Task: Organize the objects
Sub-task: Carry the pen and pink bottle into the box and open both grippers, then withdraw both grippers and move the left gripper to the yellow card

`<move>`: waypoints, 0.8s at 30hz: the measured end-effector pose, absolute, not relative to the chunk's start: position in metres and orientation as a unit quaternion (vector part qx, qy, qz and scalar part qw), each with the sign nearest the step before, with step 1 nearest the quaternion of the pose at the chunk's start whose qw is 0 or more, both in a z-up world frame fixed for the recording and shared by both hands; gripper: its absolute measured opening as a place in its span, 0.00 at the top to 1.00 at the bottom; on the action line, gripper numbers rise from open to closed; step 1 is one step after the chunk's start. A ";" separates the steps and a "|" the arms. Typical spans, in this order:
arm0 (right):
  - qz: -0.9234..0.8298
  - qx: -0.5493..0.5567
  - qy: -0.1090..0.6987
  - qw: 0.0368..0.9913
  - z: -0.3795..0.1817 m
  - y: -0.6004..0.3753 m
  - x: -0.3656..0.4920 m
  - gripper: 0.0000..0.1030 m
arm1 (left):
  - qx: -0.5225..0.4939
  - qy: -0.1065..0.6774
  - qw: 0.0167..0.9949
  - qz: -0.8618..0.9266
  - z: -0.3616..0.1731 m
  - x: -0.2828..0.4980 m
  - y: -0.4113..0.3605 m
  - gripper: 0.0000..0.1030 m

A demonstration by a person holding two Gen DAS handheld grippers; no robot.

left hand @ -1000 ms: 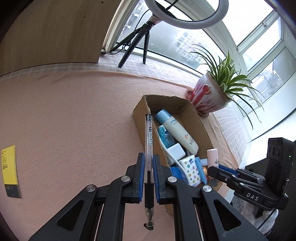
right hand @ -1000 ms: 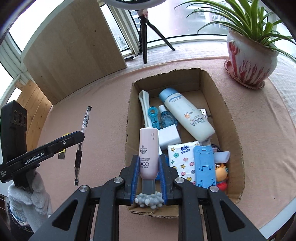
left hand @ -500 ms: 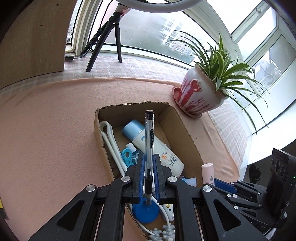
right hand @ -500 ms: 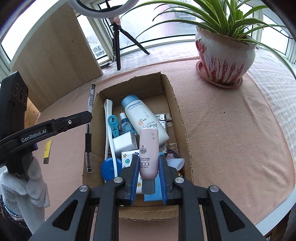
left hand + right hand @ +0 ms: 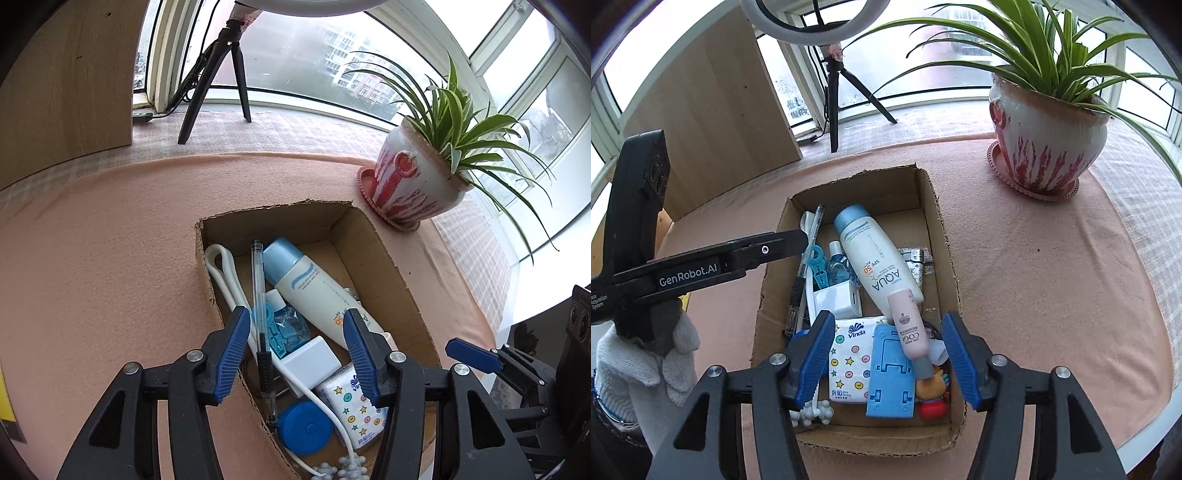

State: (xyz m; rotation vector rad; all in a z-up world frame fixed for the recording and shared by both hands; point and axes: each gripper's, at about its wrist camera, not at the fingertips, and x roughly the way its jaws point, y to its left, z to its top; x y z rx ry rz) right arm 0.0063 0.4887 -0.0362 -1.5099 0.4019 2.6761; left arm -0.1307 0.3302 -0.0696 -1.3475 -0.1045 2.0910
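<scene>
Both tongs are opening over the cardboard box (image 5: pixel 938 221): left tongs (image 5: pixel 295 354) above the pen (image 5: pixel 258 295), right tongs (image 5: pixel 888 356) above the pink tube (image 5: pixel 910 325), neither apparently gripped; the box's near corner is hidden.

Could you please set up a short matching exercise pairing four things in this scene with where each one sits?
Things:
1. pen
2. pink tube
3. plant pot
4. sunscreen bottle

Places:
A. on the cloth outside the cardboard box
B. along the box's left side, by the white strap
C. near the middle of the box, blue cap toward the far wall
D. leaning across the blue stand, between the right gripper's opening jaws

Pairs: 1-B, 2-D, 3-A, 4-C
</scene>
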 end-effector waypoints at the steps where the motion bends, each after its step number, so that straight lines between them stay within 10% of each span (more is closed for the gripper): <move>1: 0.863 -0.488 0.130 0.023 -0.037 0.488 0.006 0.45 | -0.513 -0.041 0.319 0.796 -0.070 -0.131 0.327 0.45; 24: 0.858 -0.494 0.128 -0.054 -0.035 0.375 -0.010 0.45 | -0.528 -0.056 0.165 0.831 -0.087 -0.121 0.118 0.45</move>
